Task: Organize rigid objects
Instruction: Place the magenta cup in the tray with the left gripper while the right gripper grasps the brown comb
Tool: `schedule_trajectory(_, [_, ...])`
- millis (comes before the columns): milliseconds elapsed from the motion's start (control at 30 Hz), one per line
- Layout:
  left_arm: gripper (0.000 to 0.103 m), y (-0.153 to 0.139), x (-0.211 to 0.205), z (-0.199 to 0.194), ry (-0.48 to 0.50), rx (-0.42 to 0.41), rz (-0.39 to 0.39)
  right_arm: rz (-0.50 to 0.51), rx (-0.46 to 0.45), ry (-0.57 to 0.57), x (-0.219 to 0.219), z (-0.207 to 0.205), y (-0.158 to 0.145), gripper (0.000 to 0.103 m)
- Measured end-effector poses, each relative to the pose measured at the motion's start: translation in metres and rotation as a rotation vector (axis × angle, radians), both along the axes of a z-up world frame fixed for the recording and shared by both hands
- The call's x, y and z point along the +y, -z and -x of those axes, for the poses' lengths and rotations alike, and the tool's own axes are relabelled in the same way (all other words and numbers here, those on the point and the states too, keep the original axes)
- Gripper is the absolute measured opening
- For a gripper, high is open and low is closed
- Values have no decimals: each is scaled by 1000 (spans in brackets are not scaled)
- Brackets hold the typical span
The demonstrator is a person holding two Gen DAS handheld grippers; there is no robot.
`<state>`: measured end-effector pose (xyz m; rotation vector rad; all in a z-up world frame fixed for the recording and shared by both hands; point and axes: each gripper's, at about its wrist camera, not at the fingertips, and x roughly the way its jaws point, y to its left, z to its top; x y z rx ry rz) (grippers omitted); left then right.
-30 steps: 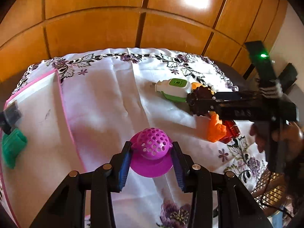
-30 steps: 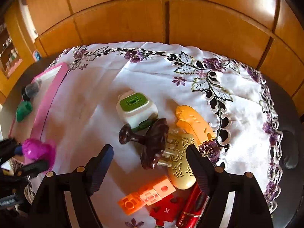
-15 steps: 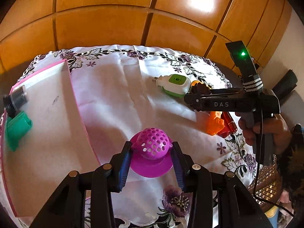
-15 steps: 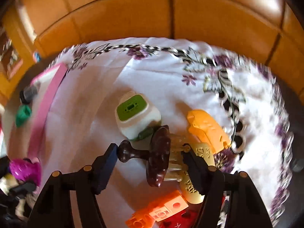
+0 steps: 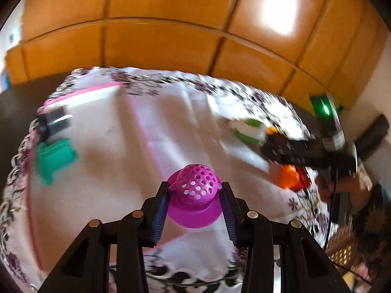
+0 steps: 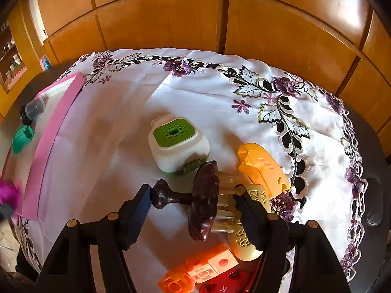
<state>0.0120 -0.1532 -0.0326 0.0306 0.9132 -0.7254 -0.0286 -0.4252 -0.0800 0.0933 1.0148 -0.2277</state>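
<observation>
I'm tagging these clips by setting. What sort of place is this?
Most likely a home living or dining room: a table under an embroidered floral tablecloth, glossy wooden cabinet panels behind it, and open shelves of small household items at far left.

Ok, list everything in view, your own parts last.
strainer: one, magenta, in left claw
hair clip: one, dark brown, in right claw
box: one, white with green top, mid-cloth
clasp: one, orange, right of hair clip
comb: one, cream, under hair clip
blocks: joined row, orange, near edge
piece: one, red, beside blocks
tray: one, pink-rimmed, far left
holder: one, teal, in tray
jar: one, dark, in tray
tablecloth: one, white, floral
left claw: black, shut on strainer
right claw: black, jaws just closed onto hair clip
</observation>
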Motion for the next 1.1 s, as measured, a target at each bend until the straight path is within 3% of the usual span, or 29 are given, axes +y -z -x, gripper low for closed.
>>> schedule_trajectory(267, [42, -7, 53, -75, -208, -19, -13, 43, 13, -10, 4, 0, -1, 69])
schedule_trajectory(533, [42, 12, 44, -144, -258, -23, -87, 62, 15, -15, 5, 0, -1, 69])
schedule_trajectory(867, [43, 45, 27, -181, -282, 2, -201, 82, 18, -30, 8, -1, 0, 69])
schedule_trajectory(1000, [66, 39, 28, -172, -276, -11, -175, 87, 19, -33, 8, -1, 0, 69])
schedule_trajectory(1100, [69, 29, 30, -160, -279, -42, -169, 89, 20, -34, 9, -1, 0, 69])
